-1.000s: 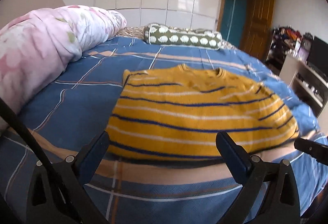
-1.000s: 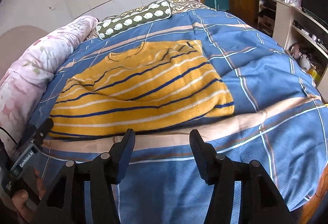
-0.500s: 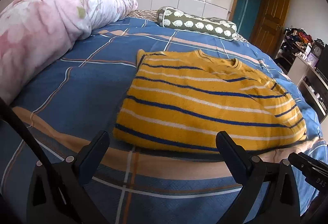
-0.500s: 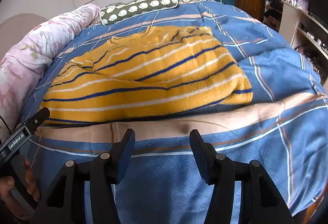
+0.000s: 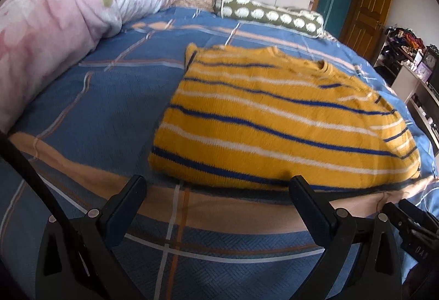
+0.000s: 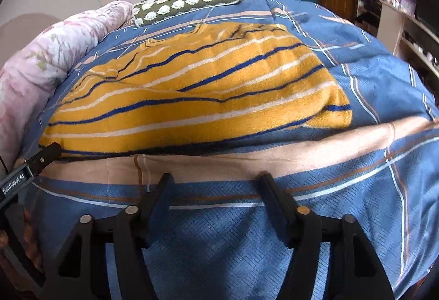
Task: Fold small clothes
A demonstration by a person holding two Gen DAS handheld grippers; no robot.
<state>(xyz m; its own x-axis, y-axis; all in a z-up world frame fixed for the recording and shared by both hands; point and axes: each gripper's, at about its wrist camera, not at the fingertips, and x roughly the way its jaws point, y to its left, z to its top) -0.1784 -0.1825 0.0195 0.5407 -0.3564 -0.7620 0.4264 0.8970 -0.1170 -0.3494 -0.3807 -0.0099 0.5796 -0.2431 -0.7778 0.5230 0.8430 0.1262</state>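
Note:
A yellow sweater with blue and white stripes lies on the blue plaid bed cover, sleeves folded in, collar at the far side. It also shows in the right wrist view. My left gripper is open and empty, just short of the sweater's near hem toward its left corner. My right gripper is open and empty, low over the cover just short of the hem's middle. The left gripper's tip shows in the right wrist view beside the hem's left corner.
The blue plaid bed cover spreads all round the sweater. A rolled pink floral duvet lies along the left side. A green patterned bolster lies at the head. White shelves with clutter and a wooden door stand to the right.
Both grippers have moved forward and lower toward the sweater's near hem. The right gripper's jaws have opened wider. The sweater has not moved.

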